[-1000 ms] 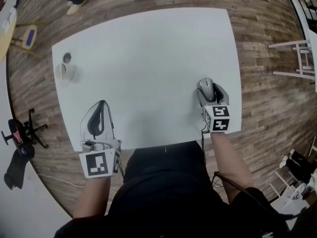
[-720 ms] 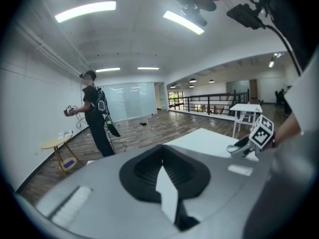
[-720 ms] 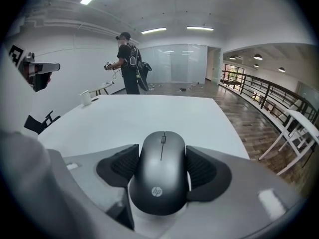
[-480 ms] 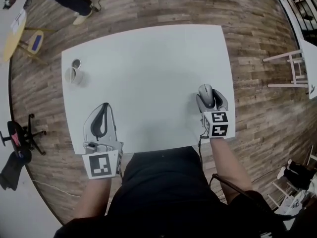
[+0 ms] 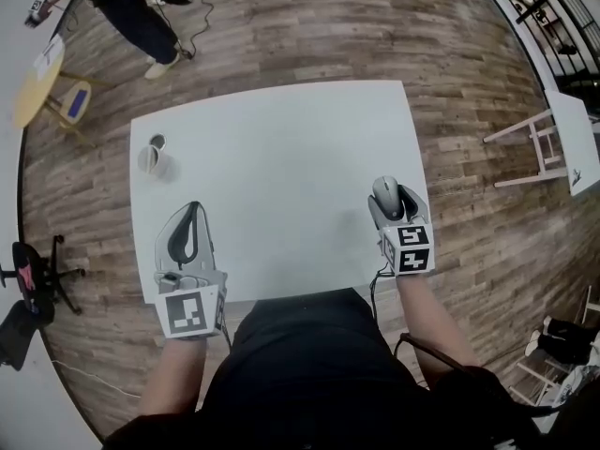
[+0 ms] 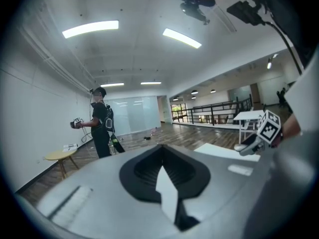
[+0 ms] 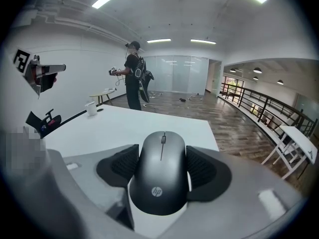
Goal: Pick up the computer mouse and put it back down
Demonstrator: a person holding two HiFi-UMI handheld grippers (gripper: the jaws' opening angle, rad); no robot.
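A dark grey computer mouse point(image 7: 160, 178) sits between the black pads of my right gripper point(image 7: 162, 156), which is shut on its two sides. In the head view the mouse point(image 5: 385, 194) and the right gripper point(image 5: 389, 191) are near the right edge of the white table point(image 5: 281, 157). Whether the mouse rests on the table or hangs just above it, I cannot tell. My left gripper point(image 5: 191, 212) is over the table's front left part, shut with nothing in it. In its own view the left gripper point(image 6: 162, 151) points out over the room.
A white cup point(image 5: 156, 164) and a small round lid point(image 5: 157, 142) stand at the table's left edge. A person point(image 5: 131, 7) stands on the wooden floor beyond the table. A white stool point(image 5: 539, 148) is to the right, and a small yellow table point(image 5: 37, 82) and a black office chair point(image 5: 33, 270) to the left.
The head view has shifted, so the table sits lower and smaller in the picture. Both grippers keep their places on the table. The right gripper stays shut on the mouse.
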